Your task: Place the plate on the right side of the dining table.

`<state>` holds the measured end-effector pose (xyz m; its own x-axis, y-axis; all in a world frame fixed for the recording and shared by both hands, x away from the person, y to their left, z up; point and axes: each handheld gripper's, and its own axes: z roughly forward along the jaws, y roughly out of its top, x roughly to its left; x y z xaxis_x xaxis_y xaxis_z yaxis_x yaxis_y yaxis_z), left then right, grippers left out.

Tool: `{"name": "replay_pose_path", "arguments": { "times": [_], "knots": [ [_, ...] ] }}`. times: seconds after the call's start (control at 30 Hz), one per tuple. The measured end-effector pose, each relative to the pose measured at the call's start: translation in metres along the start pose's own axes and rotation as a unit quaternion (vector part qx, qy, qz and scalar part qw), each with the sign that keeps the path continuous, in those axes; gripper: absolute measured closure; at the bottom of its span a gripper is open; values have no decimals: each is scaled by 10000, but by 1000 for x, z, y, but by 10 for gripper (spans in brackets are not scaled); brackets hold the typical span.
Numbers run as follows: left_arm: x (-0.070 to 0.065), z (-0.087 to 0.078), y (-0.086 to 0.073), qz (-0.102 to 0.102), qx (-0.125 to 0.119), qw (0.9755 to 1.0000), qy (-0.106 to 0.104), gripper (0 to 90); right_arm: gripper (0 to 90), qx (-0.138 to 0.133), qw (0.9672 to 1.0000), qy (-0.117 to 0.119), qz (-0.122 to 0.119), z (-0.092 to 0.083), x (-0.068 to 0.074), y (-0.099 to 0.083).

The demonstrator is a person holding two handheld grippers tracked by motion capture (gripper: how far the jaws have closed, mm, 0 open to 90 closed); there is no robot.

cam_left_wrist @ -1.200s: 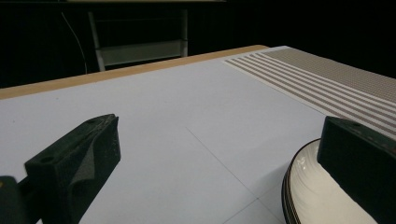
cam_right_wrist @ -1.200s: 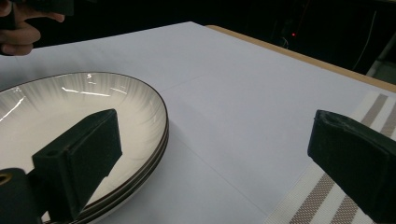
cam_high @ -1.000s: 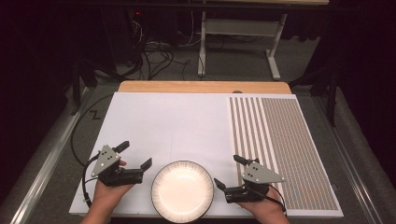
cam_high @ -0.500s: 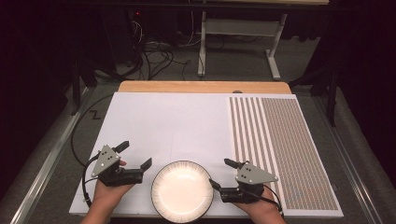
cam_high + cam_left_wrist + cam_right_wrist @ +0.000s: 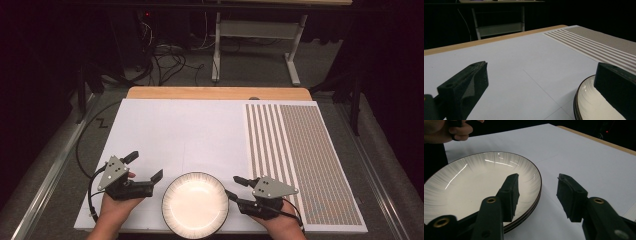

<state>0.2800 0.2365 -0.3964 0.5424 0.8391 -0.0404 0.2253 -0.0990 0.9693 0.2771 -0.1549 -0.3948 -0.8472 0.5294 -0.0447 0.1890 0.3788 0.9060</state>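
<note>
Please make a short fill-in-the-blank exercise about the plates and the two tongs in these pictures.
1. The stack of plates lies between the left tongs and the ____ tongs.
2. The jaws of both tongs stand ____.
3. The striped mat covers the ____ side of the white board.

Missing words: right; open; right

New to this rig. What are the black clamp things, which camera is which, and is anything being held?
A person holds a hand-operated two-jaw gripper in each hand: left gripper, right gripper. One camera looks down from above; the other two ride on the grippers and look along their own jaws. On the white board sits a stack of plates, with a striped mat to the right. Both grippers are open and hold nothing. The right one has one jaw over the top plate's rim.
</note>
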Motion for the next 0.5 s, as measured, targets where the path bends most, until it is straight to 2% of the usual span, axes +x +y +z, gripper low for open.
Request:
{"name": "replay_pose_path", "arguments": {
  "times": [0.17, 0.33, 0.5],
  "knots": [
    [0, 0, 0, -8, -10, 10000, -2, 1, 658, 85, 9999, 120, 45, -1, 1, 0],
    [-1, 0, 0, -1, -7, 10000, -14, 1, 752, 291, 9990, 308, 133, -1, 1, -1],
    [-1, 0, 0, 0, -12, 10000, -20, 1, 805, 482, 9978, 442, 110, -2, 2, -2]
  ]
}}
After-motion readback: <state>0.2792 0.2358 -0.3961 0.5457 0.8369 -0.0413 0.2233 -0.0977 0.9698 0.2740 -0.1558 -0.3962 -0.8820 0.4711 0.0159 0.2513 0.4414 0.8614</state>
